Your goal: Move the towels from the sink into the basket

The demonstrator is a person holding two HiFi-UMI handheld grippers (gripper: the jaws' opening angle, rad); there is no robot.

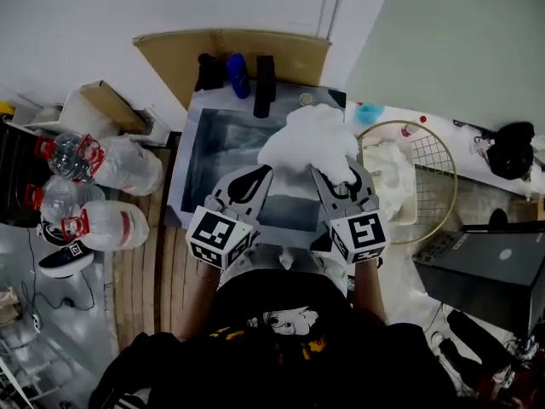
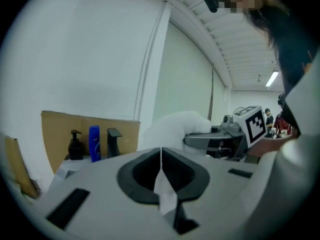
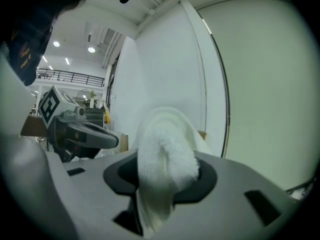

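Towel [image 1: 308,139] clamped in right tongs [image 1: 341,175], bunched, held high over sink [image 1: 204,156]. Left tongs [image 1: 253,181] pressed together just beside it; thin white sliver at seam, nature not determined.

Step judged: carry to basket [image 1: 441,164], right of sink; another towel [image 1: 390,170] already inside. Hanging tail to be lifted clear of rim. Grip to be released only over basket middle.

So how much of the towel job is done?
One white towel already lies in the basket. The right gripper and left gripper hold a second towel above the sink; it goes across next. The sink's visible part shows no others.
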